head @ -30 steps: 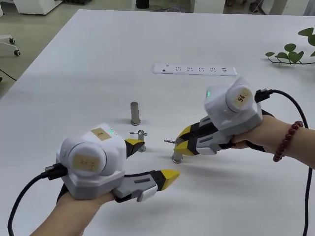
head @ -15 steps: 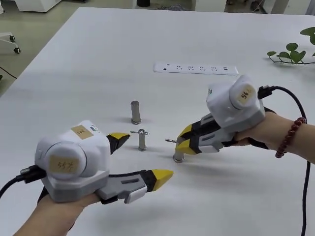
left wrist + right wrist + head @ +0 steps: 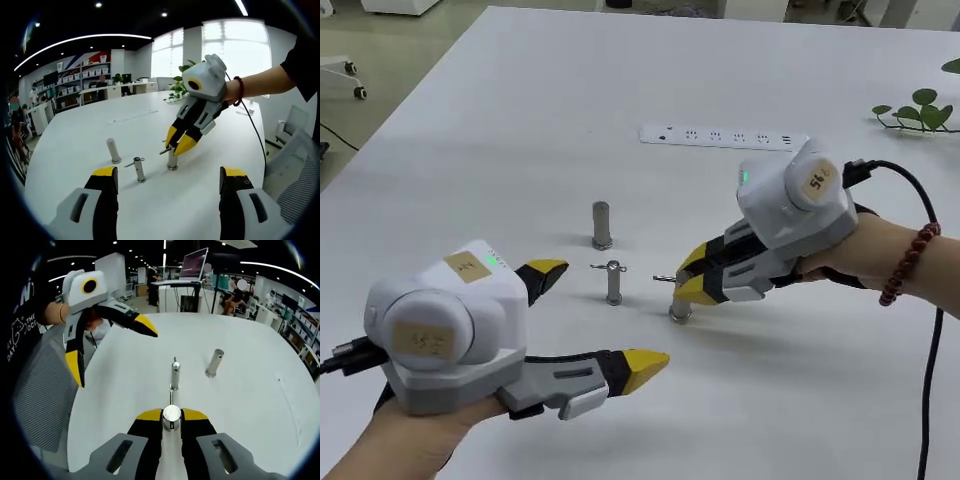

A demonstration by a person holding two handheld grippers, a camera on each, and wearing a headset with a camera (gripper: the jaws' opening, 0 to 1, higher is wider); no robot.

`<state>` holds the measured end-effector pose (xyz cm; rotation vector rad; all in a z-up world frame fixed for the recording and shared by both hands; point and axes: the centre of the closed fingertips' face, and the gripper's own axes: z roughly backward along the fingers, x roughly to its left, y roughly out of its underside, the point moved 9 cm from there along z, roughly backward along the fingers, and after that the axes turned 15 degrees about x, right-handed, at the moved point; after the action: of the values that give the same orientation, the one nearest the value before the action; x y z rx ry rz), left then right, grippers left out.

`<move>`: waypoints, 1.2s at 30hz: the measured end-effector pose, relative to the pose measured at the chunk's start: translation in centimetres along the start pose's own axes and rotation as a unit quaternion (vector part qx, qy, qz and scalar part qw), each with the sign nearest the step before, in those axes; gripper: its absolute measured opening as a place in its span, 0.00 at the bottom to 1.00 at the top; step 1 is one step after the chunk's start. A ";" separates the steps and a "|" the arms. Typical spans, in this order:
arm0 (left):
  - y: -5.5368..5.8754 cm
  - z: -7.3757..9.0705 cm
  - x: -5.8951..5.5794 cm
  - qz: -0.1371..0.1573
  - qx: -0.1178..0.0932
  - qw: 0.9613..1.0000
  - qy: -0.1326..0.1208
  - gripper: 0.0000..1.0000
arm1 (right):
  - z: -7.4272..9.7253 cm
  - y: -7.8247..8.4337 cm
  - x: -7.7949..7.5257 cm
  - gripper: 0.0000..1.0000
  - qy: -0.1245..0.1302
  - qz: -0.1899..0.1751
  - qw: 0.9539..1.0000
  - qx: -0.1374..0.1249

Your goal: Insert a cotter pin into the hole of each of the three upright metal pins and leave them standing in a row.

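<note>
Three metal pins stand upright on the white table (image 3: 520,130). The far pin (image 3: 601,225) is bare. A cotter pin (image 3: 605,266) passes through the top of the middle pin (image 3: 614,285). My right gripper (image 3: 688,277) sits over the near pin (image 3: 680,312), shut on a cotter pin (image 3: 665,279) whose tip pokes out to the left at the pin's top. In the right gripper view that pin's top (image 3: 171,416) lies between the closed jaws. My left gripper (image 3: 595,318) is open and holds nothing, a short way in front of the middle pin.
A white power strip (image 3: 725,138) lies further back on the table. A green plant sprig (image 3: 915,110) lies at the far right. Cables trail from both grippers. In the right gripper view a grey mesh chair (image 3: 45,390) stands beside the table.
My left gripper has drawn back toward me and to the left, away from the middle pin with its cotter pin. The right gripper has stayed at the near pin.
</note>
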<state>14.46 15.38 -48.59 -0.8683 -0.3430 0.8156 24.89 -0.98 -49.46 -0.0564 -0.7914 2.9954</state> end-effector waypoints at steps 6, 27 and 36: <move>0.0 -0.1 0.1 0.008 -0.008 1.000 0.001 0.83 | -0.3 -0.2 -0.6 0.08 -0.003 0.004 1.000 0.003; 0.8 -0.7 0.5 0.020 -0.003 1.000 0.000 0.83 | -0.7 -0.3 -1.9 0.08 -0.017 0.028 0.999 0.018; 0.8 -0.8 0.4 0.017 0.000 1.000 0.002 0.82 | -0.7 -0.1 -2.1 0.08 -0.027 0.030 0.999 0.016</move>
<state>14.77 15.58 -49.72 -0.8777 -0.3257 0.8449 27.06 -0.68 -49.93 0.0009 -0.7597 3.0779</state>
